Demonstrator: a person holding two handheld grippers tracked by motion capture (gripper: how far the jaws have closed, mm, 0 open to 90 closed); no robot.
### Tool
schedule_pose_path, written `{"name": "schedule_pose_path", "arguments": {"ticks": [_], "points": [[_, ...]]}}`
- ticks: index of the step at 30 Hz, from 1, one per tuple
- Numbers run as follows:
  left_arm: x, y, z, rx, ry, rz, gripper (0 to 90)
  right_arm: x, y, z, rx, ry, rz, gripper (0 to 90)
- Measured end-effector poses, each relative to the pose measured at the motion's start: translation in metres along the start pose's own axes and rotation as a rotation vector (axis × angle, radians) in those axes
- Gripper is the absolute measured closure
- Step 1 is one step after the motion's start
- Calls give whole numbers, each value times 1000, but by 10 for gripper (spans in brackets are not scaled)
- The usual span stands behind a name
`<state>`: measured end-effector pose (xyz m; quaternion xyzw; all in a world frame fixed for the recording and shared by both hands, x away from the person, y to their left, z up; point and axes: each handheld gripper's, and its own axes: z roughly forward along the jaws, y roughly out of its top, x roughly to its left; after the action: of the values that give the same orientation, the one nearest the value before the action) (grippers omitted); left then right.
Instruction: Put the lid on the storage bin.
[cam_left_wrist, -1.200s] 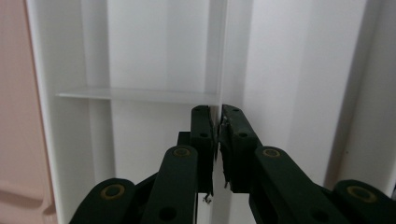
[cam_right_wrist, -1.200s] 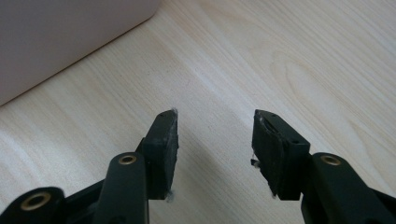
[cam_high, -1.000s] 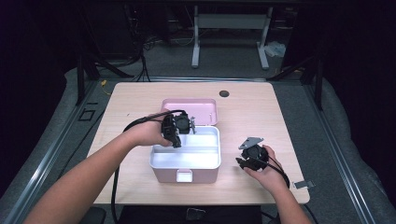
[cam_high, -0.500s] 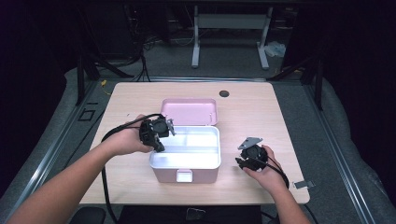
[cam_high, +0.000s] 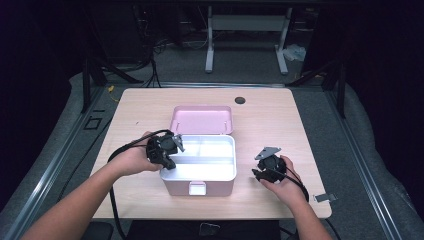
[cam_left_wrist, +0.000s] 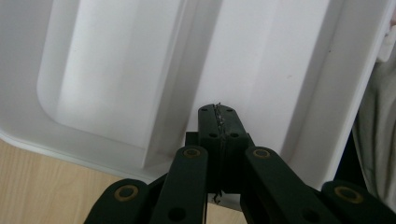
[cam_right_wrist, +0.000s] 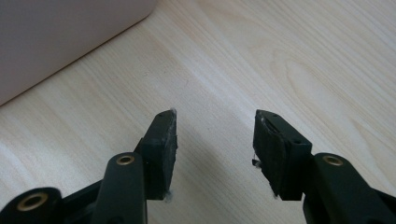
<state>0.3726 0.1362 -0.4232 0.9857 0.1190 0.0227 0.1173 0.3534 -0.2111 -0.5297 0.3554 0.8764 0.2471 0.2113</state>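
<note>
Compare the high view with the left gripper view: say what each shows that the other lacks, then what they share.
High view alone: the pink lid lying open behind the box, the wooden table's far edge with a dark round spot, and the right gripper apart from the box, low over the table.

Left gripper view alone: the left gripper with its jaws pressed together, nothing between them.

Shared: the white box with its empty compartments and a divider ridge, and the left gripper at its left wall.
</note>
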Motion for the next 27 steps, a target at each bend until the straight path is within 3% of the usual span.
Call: {"name": "schedule_pose_path", "arguments": {"ticks": [5, 8, 14, 16, 20, 27], "points": [[-1, -7, 0, -49, 6, -31, 898, -2, 2, 0, -15, 10, 26, 486], [-4, -8, 0, -59, 28, -27, 900, -6, 7, -2, -41, 12, 54, 482], [-8, -10, 1, -77, 56, -43, 900, -14, 23, -12, -107, 32, 114, 450], [-10, -12, 1, -88, 75, -61, 900, -20, 36, -18, -139, 33, 130, 436], [-9, -15, 1, -111, 66, -85, 900, -29, 51, -23, -172, 36, 166, 424], [-5, -20, 1, -144, 36, -113, 900, -42, 80, -20, -185, 30, 186, 404]]}}
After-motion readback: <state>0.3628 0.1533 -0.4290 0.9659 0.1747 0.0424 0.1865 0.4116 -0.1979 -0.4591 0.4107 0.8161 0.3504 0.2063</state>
